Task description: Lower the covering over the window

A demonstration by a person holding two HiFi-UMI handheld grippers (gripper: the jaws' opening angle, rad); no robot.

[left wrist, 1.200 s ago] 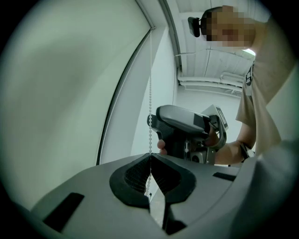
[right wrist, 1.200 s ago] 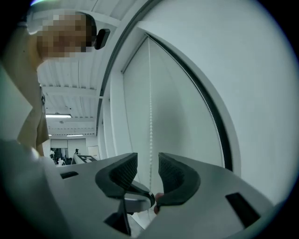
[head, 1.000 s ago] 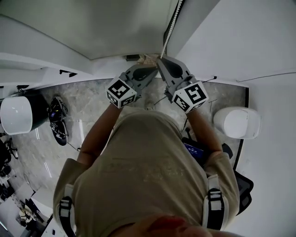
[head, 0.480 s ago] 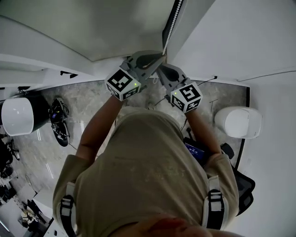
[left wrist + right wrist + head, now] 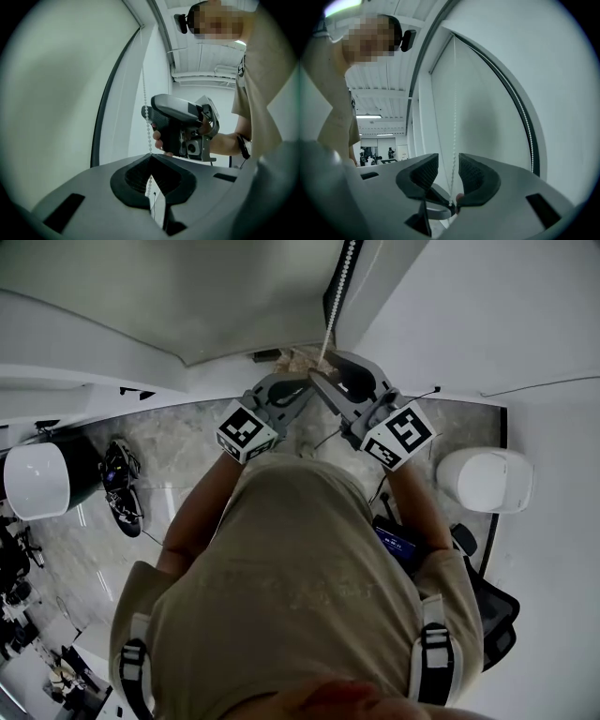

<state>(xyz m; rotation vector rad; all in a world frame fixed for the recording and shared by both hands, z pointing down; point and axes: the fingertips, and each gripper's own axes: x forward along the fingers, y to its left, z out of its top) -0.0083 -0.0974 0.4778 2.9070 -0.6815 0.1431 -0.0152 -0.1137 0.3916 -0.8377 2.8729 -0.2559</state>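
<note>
A pale roller blind (image 5: 187, 287) (image 5: 56, 93) (image 5: 487, 112) covers the window in front of me. Its white bead chain (image 5: 343, 273) (image 5: 145, 103) (image 5: 454, 126) hangs along the dark frame edge. My left gripper (image 5: 307, 379) (image 5: 150, 158) is shut on the chain, which runs down through its closed pads. The right gripper (image 5: 328, 381) (image 5: 449, 165) is right beside it, slightly higher. Its jaws have just been opening and stand apart, with the chain hanging free between the ribbed pads (image 5: 472, 174). In the left gripper view the right gripper's body (image 5: 180, 124) sits just behind the chain.
A white wall (image 5: 487, 315) closes the right side. On the marbled floor below stand a white rounded unit (image 5: 33, 474) at the left, another (image 5: 483, 482) at the right, and a black object with cables (image 5: 120, 486). A dark chair base (image 5: 492, 615) sits by my right hip.
Half a second ago the left gripper was higher on the chain and the right lower; now the left has come down and the right has gone up.
</note>
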